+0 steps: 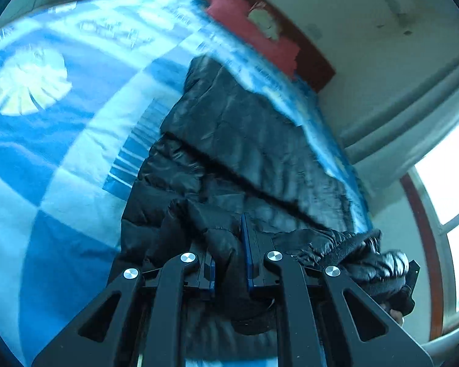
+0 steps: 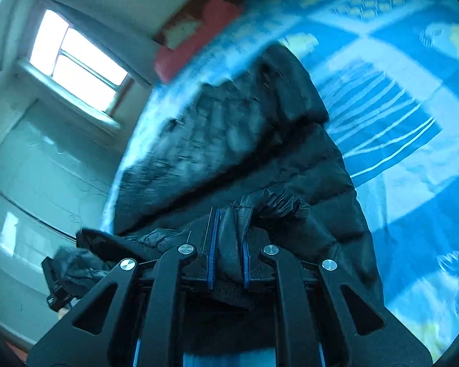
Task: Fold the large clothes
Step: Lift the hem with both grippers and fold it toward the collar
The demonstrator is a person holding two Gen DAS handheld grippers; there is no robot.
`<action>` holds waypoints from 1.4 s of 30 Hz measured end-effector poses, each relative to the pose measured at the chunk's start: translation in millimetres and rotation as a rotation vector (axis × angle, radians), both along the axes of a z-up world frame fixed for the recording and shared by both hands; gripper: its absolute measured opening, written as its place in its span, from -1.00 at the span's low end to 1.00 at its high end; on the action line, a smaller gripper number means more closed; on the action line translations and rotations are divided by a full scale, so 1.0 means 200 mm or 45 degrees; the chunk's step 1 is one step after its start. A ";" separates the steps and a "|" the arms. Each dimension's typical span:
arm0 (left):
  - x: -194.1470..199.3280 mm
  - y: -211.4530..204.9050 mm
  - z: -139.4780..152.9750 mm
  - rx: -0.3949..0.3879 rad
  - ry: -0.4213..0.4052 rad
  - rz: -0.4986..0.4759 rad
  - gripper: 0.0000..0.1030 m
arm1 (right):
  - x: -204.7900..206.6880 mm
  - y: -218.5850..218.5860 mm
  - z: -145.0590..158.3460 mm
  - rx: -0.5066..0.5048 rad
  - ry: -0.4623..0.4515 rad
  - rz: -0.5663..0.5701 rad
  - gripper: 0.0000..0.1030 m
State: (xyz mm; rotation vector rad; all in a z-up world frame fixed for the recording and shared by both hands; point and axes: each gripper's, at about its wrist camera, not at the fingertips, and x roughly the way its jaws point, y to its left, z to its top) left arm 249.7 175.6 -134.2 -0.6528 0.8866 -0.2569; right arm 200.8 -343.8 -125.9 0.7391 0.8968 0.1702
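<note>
The left gripper is closed tightly on a fold of the black puffer jacket. The right gripper pinches the same jacket, which stretches ahead of both tools over the blue bedsheet.

Daylight thru window, blown out to pure white; same glare at right edge of left wrist view. Cold blue-green cast overall. Motion blur smears the blue bedspread edge, red pillow & far part of black puffer jacket. Near gripper parts sharp. Heavy fisheye bend, dark corners
</note>
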 end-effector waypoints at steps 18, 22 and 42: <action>0.08 0.07 -0.03 -0.069 0.001 -0.117 -0.54 | 0.08 0.00 -0.15 -0.004 0.036 0.003 -0.79; 0.06 0.11 0.02 -0.123 -0.005 -0.159 -0.45 | 0.09 0.00 -0.15 -0.008 0.045 0.005 -0.79; -0.13 0.41 0.11 -0.187 -0.120 0.003 0.26 | 0.14 0.02 -0.09 -0.005 0.079 0.015 -0.67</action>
